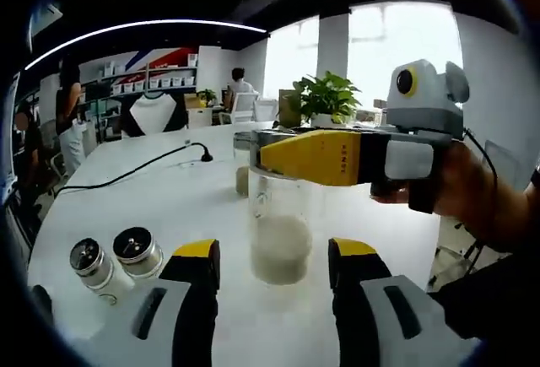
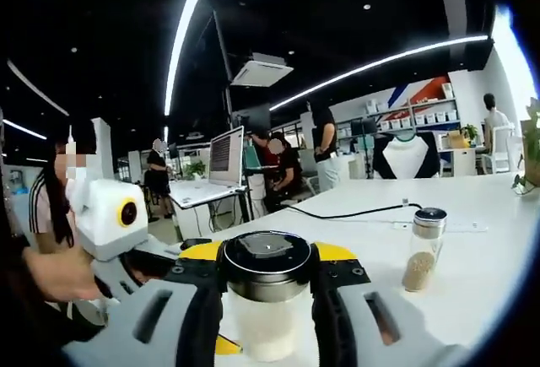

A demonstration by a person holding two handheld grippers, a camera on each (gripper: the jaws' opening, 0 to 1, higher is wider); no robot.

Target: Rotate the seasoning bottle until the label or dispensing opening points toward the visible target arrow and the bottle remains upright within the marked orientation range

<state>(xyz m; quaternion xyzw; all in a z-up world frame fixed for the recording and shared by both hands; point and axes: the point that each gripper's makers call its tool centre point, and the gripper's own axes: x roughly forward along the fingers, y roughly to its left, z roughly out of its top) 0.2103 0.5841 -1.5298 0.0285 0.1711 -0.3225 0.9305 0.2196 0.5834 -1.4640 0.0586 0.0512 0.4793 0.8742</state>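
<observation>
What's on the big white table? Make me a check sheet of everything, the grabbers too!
Surface: white table, no arrow mark seen.
Job's things: clear seasoning bottle upright, pale grains at the bottom, dark lid.
Clutter: two small shakers lying down; another shaker standing.
Grippers: right gripper shut on the bottle near the lid; left gripper open around its base.
Cables: black cable across the table.
Surroundings: potted plant, shelves, people.
</observation>
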